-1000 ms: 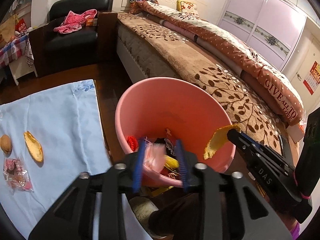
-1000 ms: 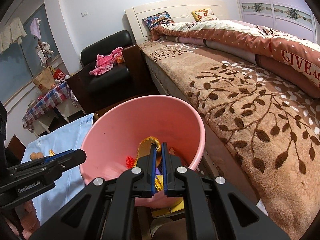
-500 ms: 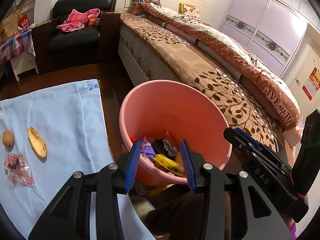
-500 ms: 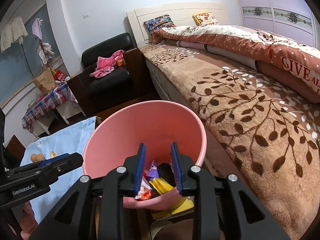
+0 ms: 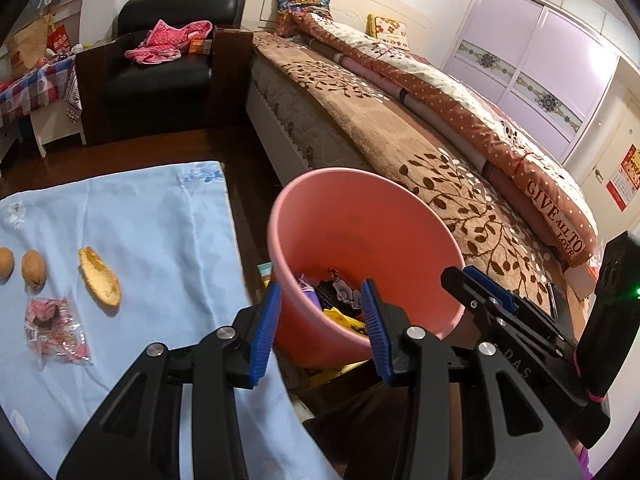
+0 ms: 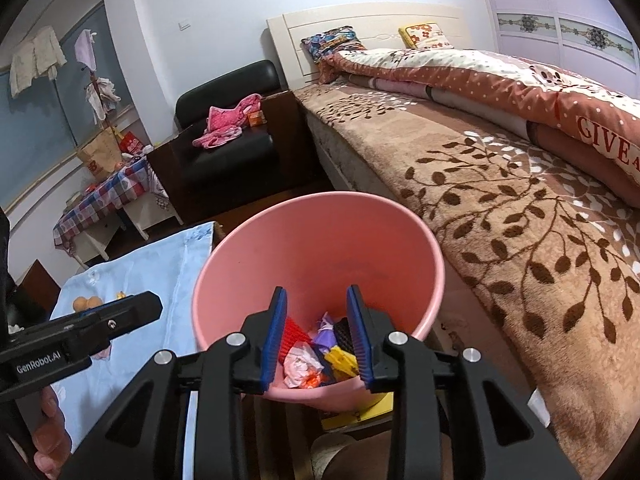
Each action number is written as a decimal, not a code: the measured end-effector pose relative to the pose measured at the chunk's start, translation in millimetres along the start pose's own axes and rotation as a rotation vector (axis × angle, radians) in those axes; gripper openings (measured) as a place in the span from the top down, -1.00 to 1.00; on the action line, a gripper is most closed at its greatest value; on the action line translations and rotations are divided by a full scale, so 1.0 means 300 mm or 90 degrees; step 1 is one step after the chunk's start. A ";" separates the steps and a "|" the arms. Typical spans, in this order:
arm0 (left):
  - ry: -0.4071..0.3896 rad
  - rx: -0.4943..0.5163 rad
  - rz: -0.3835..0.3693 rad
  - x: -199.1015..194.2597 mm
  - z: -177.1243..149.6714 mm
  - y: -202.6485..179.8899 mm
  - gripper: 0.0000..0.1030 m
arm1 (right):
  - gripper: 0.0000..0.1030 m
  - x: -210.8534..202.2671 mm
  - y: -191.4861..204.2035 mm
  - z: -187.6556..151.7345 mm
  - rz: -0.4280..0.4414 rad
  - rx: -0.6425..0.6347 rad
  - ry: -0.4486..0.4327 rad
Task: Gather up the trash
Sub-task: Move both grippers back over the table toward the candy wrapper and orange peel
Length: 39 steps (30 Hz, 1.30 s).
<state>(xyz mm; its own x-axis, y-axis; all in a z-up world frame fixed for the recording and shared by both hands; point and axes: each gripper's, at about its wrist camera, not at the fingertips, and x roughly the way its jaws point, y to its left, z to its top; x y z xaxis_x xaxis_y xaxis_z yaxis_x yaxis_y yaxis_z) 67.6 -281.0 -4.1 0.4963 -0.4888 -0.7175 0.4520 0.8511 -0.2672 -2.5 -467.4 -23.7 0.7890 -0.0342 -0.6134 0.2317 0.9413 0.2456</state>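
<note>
left wrist: our left tongs (image 5: 319, 322) spread, empty, by the pink bin (image 5: 362, 258); peel (image 5: 99, 277) and wrapper (image 5: 52, 326) remain on the desk (image 5: 160, 232).
right wrist: right tongs (image 6: 316, 334), just opening, empty above binned trash (image 6: 316, 354). risk: snagging the rim, tipping it.

Home bedroom: made-up bed (image 6: 500, 184) w/ pillows, black armchair (image 6: 224, 152), wardrobe (image 5: 532, 64).

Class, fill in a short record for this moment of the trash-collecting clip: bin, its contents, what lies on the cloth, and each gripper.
Bin: pink bucket, upright beside the bed
Contents: mixed wrappers
Blue cloth: orange peel, two walnuts, clear wrapper
Left gripper: open, empty
Right gripper: just opened, empty, over the bucket
</note>
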 end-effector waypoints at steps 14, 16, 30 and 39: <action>-0.013 -0.040 0.021 -0.097 -0.044 0.125 0.19 | 0.41 -0.020 0.097 -0.028 0.029 -0.028 0.012; -0.015 -0.045 0.026 -0.110 -0.052 0.145 0.19 | 0.41 -0.025 0.114 -0.034 0.033 -0.032 0.014; -0.026 -0.088 0.051 -0.195 -0.112 0.281 0.19 | 0.41 -0.027 0.236 -0.064 0.060 -0.070 0.027; -0.030 -0.117 0.094 -0.247 -0.162 0.409 0.19 | 0.41 -0.025 0.317 -0.089 0.079 -0.097 0.043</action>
<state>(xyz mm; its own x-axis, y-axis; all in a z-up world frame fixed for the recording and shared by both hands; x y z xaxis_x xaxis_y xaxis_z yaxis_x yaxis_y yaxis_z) 50.3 -131.0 -15.0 0.5834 -0.3615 -0.7273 0.2315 0.9324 -0.2777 -1.4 -368.6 -15.7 0.7654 0.1033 -0.6352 0.0416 0.9770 0.2089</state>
